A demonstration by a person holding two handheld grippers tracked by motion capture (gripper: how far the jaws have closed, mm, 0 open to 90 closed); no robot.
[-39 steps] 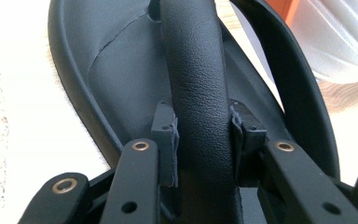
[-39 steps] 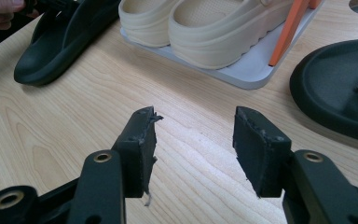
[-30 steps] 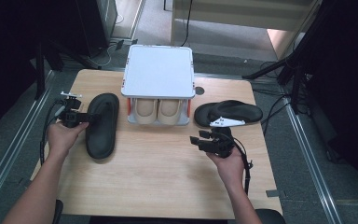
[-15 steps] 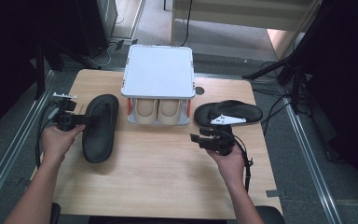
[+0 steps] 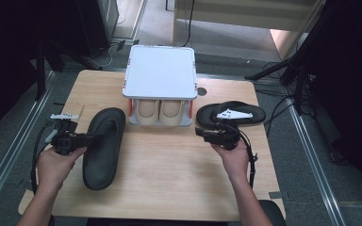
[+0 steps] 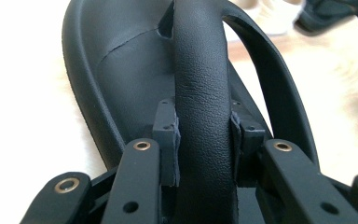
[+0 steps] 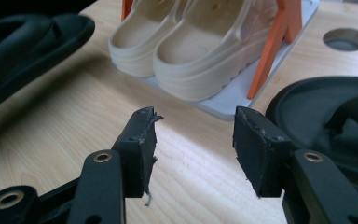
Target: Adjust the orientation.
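At the frame's left, the left claw (image 5: pixel 88 137), clamped on the strap of the left sandal (image 5: pixel 102 147), has dragged it down-left across the surface (image 5: pixel 169 169), away from the rack (image 5: pixel 160 75). Right claw (image 5: pixel 201 132) stays apart, idle beside the right sandal (image 5: pixel 231 114).

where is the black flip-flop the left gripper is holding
In the high view the black flip-flop lies on the table's left side, left of the shoe rack, its strap clamped in the left gripper.
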